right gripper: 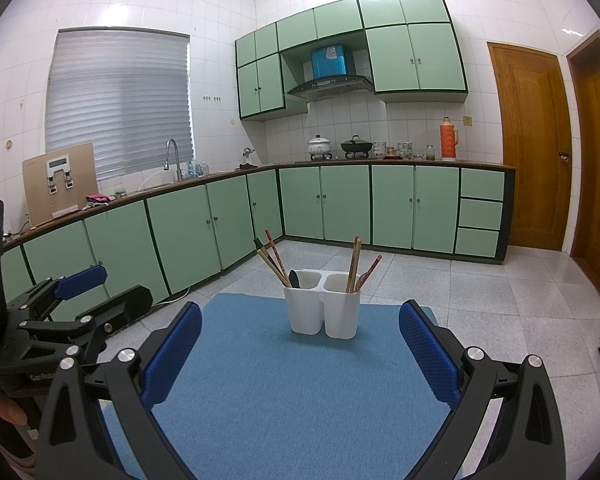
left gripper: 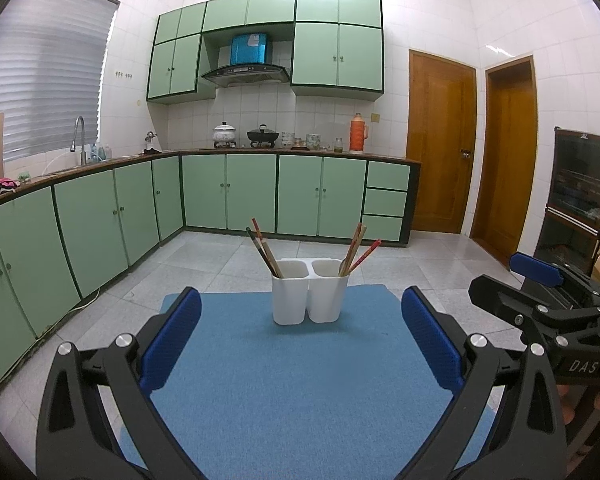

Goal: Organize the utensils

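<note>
On the felt-like blue mat [left gripper: 284, 380], a white twin-cup holder [left gripper: 309, 294] holds chopsticks [left gripper: 265, 249]; both claws gape empty.

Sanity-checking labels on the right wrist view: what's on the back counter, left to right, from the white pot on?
White lidded pot → black wok → stacked bowls → patterned cup → small glass jar → orange thermos.

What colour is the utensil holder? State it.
White. The holder is plain white plastic with two compartments, clearest in the left wrist view.
</note>
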{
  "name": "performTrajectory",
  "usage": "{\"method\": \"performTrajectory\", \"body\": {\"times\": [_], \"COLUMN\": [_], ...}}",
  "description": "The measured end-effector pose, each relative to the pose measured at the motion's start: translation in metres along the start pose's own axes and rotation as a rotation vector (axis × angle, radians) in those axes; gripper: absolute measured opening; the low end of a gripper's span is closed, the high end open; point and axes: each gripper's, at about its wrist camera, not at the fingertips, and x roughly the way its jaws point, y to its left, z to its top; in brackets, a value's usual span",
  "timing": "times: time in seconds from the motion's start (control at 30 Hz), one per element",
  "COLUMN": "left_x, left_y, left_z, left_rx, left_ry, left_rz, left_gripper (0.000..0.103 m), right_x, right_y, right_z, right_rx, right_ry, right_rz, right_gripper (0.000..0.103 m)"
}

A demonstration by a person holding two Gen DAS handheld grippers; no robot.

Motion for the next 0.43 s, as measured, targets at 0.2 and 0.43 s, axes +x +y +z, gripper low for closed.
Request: {"method": "performTrajectory", "body": {"times": [0.2, 0.43], "left_x": [-0.0001, -0.0006], "left_y": [0.0006, 0.0001], "left_z": [0.0002, -0.0007], "left_rx": [0.000, -0.001], "left_ry": [0.000, 0.001], "left_rz": [-0.001, 0.002], "left_gripper": [0.097, 0.097], "right_x": [-0.0003, -0.0002], "right_y": [0.0015, 0.0014], "right_z": [-0.0006, -0.0002], "right_rx": [-0.001, 0.000], "right_ry": [0.000, 0.001], "right_rz": [0.000, 0.000], "right_gripper": [0.097, 0.097]}}
